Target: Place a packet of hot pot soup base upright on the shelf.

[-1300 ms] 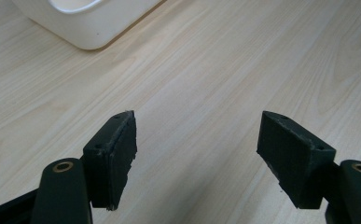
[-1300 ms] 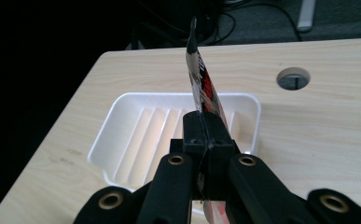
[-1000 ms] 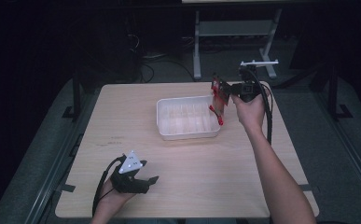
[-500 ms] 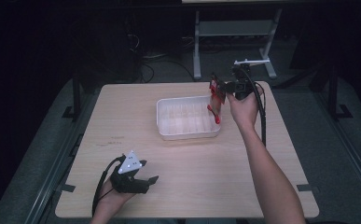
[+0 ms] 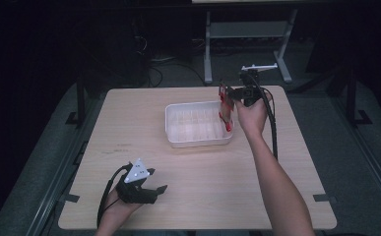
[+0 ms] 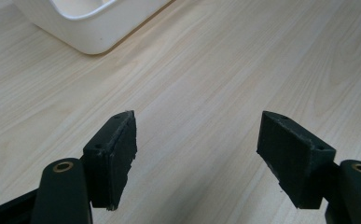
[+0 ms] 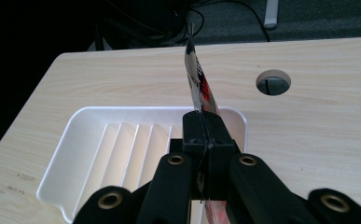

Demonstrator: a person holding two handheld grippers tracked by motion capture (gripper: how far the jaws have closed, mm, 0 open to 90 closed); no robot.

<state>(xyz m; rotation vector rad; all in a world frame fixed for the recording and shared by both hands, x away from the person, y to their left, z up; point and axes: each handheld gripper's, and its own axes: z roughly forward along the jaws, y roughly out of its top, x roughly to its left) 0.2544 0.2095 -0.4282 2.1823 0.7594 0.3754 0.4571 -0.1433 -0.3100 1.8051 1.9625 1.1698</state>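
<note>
A thin flat packet point(image 5: 225, 107) printed in red, white and black hangs upright over the right end of the white ribbed tray point(image 5: 198, 142). My right gripper point(image 5: 232, 93) is shut on it. In the right gripper view the packet point(image 7: 199, 81) shows edge-on, sticking out past the closed jaws of that gripper point(image 7: 206, 135), with the tray point(image 7: 75, 149) just below. My left gripper point(image 5: 156, 189) rests on the table near the front left edge. Its jaws stand open over bare wood in the left gripper view point(image 6: 197, 158), with nothing between them.
The light wooden table point(image 5: 129, 123) has a round cable hole point(image 7: 272, 82) behind the tray. A corner of the tray point(image 6: 89, 28) lies ahead of the left gripper. A metal stand point(image 5: 247, 34) is on the dark floor beyond the table.
The right hand has shifted slightly left toward the tray, still holding the packet. The left gripper has stayed where it was.
</note>
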